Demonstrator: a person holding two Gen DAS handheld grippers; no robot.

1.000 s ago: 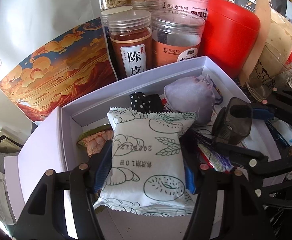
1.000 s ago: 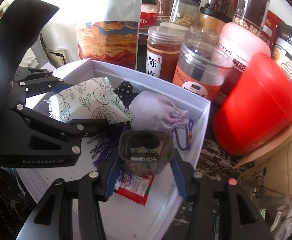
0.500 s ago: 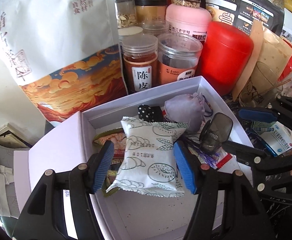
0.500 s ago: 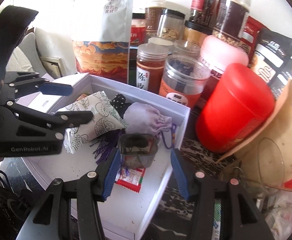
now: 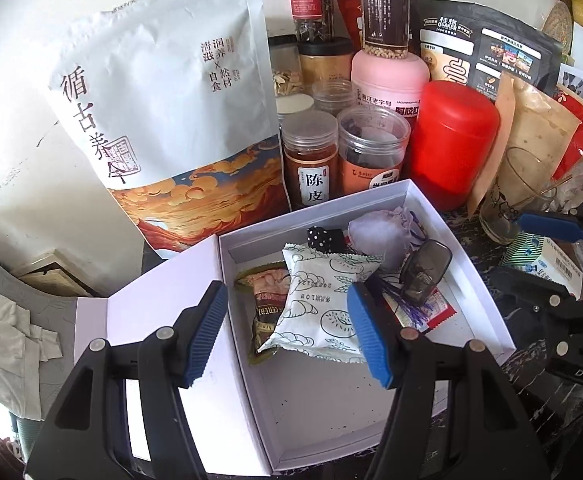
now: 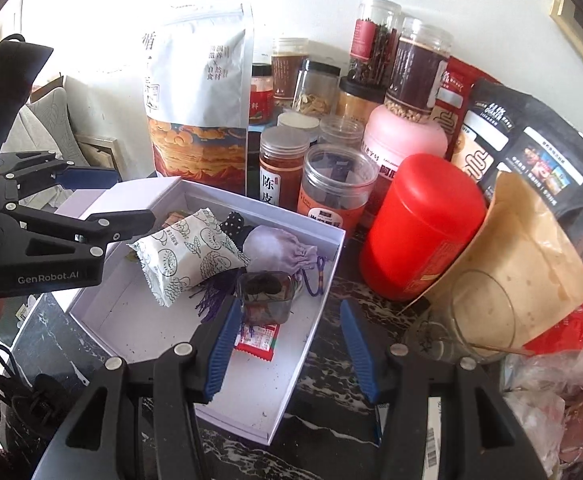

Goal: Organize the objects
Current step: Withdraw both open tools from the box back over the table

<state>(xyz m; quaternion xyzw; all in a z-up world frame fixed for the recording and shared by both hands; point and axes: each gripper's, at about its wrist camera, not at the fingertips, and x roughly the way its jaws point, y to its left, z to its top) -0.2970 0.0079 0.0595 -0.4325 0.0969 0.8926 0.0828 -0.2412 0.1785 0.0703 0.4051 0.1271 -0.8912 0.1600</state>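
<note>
An open white box (image 5: 487,312) (image 6: 111,320) holds a white snack packet (image 5: 319,300) (image 6: 187,256), a lilac pouch (image 5: 375,232) (image 6: 279,248), a smoky plastic case (image 5: 425,268) (image 6: 265,292), a red sachet (image 6: 257,338) and a brown snack bag (image 5: 265,300). My left gripper (image 5: 287,332) is open and empty, held above the box's near side. My right gripper (image 6: 291,352) is open and empty, over the box's right edge, just short of the smoky case.
Behind the box stand a big white food bag (image 5: 171,120), several clear jars (image 5: 311,160), a pink tub (image 5: 389,76) and a red canister (image 5: 451,136) (image 6: 419,228). A drinking glass (image 6: 475,316) and paper bags crowd the right. The box lid (image 5: 155,312) lies at the left.
Both grippers let go and drew back and up: the left released the white packet, the right released the smoky case. Both now lie in the box.
</note>
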